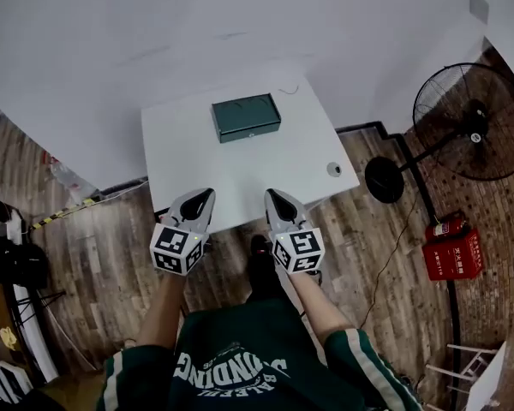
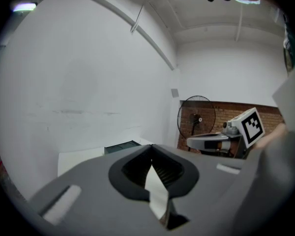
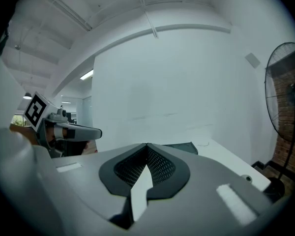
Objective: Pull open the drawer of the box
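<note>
Dark green box with its drawer front towards the person and flush with the casing, standing on the far half of a white bench, well clear of both tools; in the left gripper view the box shows just beyond the jaw tips, and in the right gripper view its edge shows likewise. A small round object lies near the bench's right corner. Left hand-held gripper and right hand-held gripper are held side by side over the bench's near edge, tips pointing towards the box and touching nothing. In its own view the left hand-held gripper has its jaws pressed together at the tip, with nothing between them; the right hand-held gripper is likewise pressed together and empty. Each gripper carries a cube with square markers at its rear. Surroundings: wooden plank floor, a black pedestal fan to the right before a brick wall, and a red fire-extinguisher case beside it.
</note>
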`<action>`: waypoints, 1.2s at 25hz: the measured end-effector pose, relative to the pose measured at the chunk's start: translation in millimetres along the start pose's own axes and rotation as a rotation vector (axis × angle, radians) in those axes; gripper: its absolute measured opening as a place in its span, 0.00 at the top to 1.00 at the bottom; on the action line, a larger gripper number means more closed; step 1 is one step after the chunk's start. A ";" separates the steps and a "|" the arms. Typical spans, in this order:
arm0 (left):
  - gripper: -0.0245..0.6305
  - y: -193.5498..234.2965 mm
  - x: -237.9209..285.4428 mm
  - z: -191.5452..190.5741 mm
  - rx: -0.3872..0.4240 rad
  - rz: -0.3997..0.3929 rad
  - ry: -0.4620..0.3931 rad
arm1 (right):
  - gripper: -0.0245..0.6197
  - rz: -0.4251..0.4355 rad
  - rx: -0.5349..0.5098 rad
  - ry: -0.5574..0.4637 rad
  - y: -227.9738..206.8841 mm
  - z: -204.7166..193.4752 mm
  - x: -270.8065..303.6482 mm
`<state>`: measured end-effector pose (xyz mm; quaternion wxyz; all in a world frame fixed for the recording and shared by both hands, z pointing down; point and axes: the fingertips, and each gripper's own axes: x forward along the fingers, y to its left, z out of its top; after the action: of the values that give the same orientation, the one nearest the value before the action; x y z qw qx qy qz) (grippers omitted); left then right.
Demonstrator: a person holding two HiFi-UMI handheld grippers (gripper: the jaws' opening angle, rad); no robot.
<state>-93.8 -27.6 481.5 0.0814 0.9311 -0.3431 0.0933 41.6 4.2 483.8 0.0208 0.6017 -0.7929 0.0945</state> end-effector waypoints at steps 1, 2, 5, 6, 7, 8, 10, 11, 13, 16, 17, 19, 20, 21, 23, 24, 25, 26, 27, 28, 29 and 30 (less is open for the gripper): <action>0.88 5.7 11.8 2.5 -0.007 0.015 0.004 | 0.96 0.011 0.000 0.010 -9.9 1.5 12.7; 0.88 11.2 23.7 5.3 -0.013 0.031 0.008 | 0.96 0.024 0.001 0.019 -19.8 3.3 25.6; 0.88 28.1 58.7 16.6 -0.026 0.081 0.015 | 0.96 0.072 -0.005 0.039 -48.2 12.3 66.0; 0.88 33.4 69.5 20.7 -0.030 0.098 0.015 | 0.96 0.089 -0.008 0.044 -57.0 16.1 79.3; 0.88 38.5 79.5 24.5 -0.034 0.116 0.015 | 0.96 0.106 -0.010 0.048 -65.2 19.9 92.1; 0.88 43.4 88.6 28.0 -0.038 0.133 0.015 | 0.96 0.123 -0.011 0.051 -72.3 23.4 103.9; 0.88 51.8 103.2 34.2 -0.046 0.166 0.013 | 0.96 0.153 -0.015 0.058 -83.5 29.0 123.9; 0.88 55.4 109.0 36.8 -0.050 0.182 0.011 | 0.96 0.168 -0.017 0.062 -87.8 30.7 132.2; 0.88 61.9 118.9 40.9 -0.057 0.211 0.009 | 0.96 0.195 -0.019 0.070 -95.5 32.1 147.4; 0.88 68.2 130.4 40.9 -0.071 0.240 0.016 | 0.96 0.231 -0.005 0.078 -104.2 32.4 164.8; 0.88 69.5 133.0 39.2 -0.075 0.247 0.021 | 0.96 0.240 0.002 0.080 -106.0 32.2 168.7; 0.88 72.5 138.2 35.6 -0.082 0.259 0.031 | 0.96 0.247 0.008 0.083 -109.9 30.6 175.3; 0.88 74.2 141.4 34.1 -0.086 0.264 0.034 | 0.96 0.247 0.008 0.086 -112.4 29.2 178.4; 0.88 75.8 144.7 32.9 -0.089 0.268 0.036 | 0.96 0.247 0.008 0.090 -115.1 27.3 181.4; 0.88 78.3 150.6 30.9 -0.096 0.272 0.039 | 0.96 0.249 0.006 0.098 -119.0 23.0 186.6; 0.88 79.3 153.1 29.9 -0.099 0.273 0.040 | 0.96 0.250 0.006 0.103 -120.4 20.6 188.9; 0.88 80.0 155.3 28.5 -0.103 0.273 0.041 | 0.96 0.251 0.006 0.110 -121.8 17.9 191.1; 0.88 80.5 157.2 26.6 -0.107 0.273 0.043 | 0.96 0.252 0.008 0.117 -123.1 14.8 193.1; 0.88 81.1 158.8 24.2 -0.112 0.273 0.046 | 0.96 0.252 0.010 0.125 -124.1 11.4 195.1; 0.88 82.3 160.4 21.8 -0.118 0.273 0.050 | 0.96 0.252 0.013 0.132 -124.9 7.9 197.4; 0.88 84.2 161.9 19.5 -0.122 0.273 0.053 | 0.96 0.252 0.016 0.139 -125.3 4.5 200.2; 0.88 86.9 163.5 17.5 -0.127 0.274 0.056 | 0.96 0.252 0.019 0.145 -125.4 1.1 203.4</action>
<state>-26.4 -198.6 509.6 0.1359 0.8657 -0.4695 0.1074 105.9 -221.6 528.3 0.0604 0.4892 -0.8575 0.1473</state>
